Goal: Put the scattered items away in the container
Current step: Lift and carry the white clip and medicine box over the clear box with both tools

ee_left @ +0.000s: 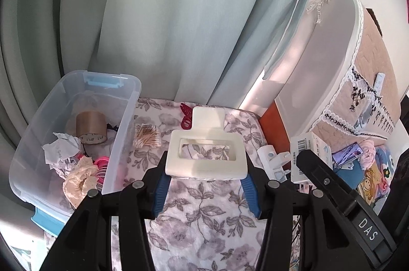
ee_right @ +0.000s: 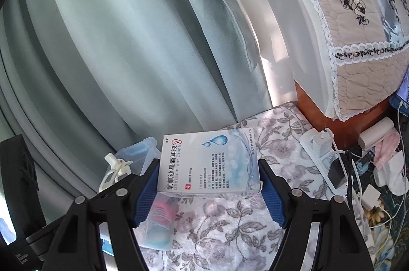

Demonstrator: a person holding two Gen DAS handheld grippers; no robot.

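My left gripper (ee_left: 205, 177) is shut on a large cream hair claw clip (ee_left: 207, 151) and holds it above the floral blanket (ee_left: 204, 220). The clear plastic bin (ee_left: 120, 128) stands to its left with a tape roll (ee_left: 90, 126), crumpled paper (ee_left: 60, 148), a cream scrunchie (ee_left: 79, 179) and a pink coil inside. A bag of cotton swabs (ee_left: 147, 138) and a red hair clip (ee_left: 186, 116) lie on the blanket beside the bin. My right gripper (ee_right: 209, 190) is shut on a white ear drops box (ee_right: 209, 161), which also shows in the left wrist view (ee_left: 306, 156). The cream clip shows at its left (ee_right: 112, 171).
Grey-green curtains (ee_left: 166, 15) hang behind. A lace-covered appliance (ee_left: 358, 66) stands on a wooden stand at the right. A white power strip (ee_right: 324, 158) with chargers and cables lies on the blanket's right edge, next to assorted clutter (ee_right: 383, 161).
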